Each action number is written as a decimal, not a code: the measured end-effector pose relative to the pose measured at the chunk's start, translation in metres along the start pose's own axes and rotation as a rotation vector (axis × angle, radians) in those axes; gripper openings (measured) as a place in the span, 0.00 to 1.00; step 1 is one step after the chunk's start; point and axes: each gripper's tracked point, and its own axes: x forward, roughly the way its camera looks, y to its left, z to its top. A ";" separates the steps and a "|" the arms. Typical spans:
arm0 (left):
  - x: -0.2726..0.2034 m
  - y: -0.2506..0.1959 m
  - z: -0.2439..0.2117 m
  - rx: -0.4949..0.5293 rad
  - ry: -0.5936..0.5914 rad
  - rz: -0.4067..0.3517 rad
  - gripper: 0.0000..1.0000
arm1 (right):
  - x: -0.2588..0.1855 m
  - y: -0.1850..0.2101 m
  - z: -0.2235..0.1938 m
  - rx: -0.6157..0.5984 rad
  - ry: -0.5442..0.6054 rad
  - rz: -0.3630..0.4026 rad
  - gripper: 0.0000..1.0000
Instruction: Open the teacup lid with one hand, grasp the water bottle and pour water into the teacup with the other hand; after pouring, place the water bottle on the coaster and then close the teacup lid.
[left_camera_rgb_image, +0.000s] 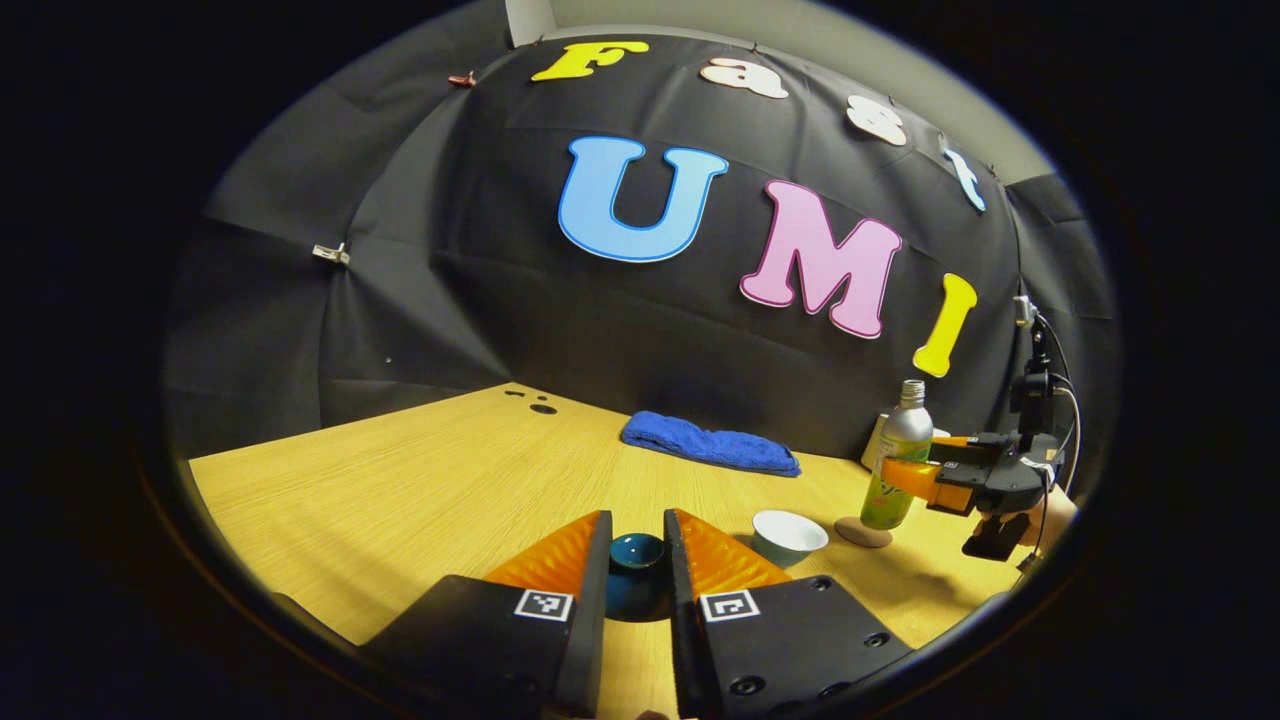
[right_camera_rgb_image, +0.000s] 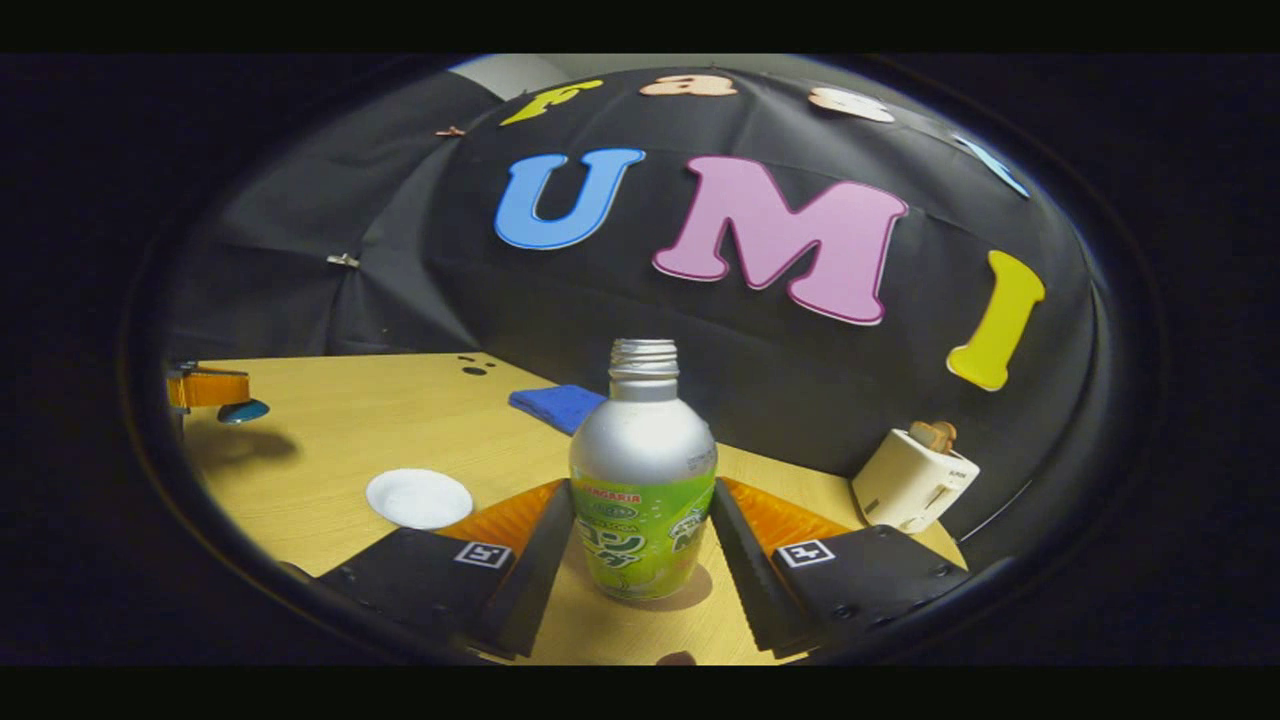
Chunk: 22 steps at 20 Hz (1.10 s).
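Left gripper view: the left gripper (left_camera_rgb_image: 637, 560) pinches the teacup lid (left_camera_rgb_image: 637, 552) above the table (left_camera_rgb_image: 420, 480), clear of the open teacup (left_camera_rgb_image: 789, 533). Right gripper view: the right gripper (right_camera_rgb_image: 642, 545), fingers just spread, flanks the water bottle (right_camera_rgb_image: 642, 480) standing on its coaster (right_camera_rgb_image: 690, 590), apparently set down.

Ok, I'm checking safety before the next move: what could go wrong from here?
The water bottle has no cap, so a tilt in the right hand-held gripper may spill. The teacup lid hangs pinched in the left hand-held gripper; it could slip. The teacup stands nearby, easily knocked.
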 end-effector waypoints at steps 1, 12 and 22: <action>0.000 -0.001 -0.002 -0.003 0.001 -0.003 0.32 | 0.002 -0.003 -0.002 0.026 0.001 -0.001 0.81; 0.002 0.000 -0.003 -0.005 0.005 0.000 0.32 | 0.018 -0.022 -0.026 0.159 0.032 -0.014 0.81; 0.000 -0.001 -0.001 -0.002 0.001 -0.002 0.35 | 0.016 -0.028 -0.047 0.249 0.084 -0.031 0.87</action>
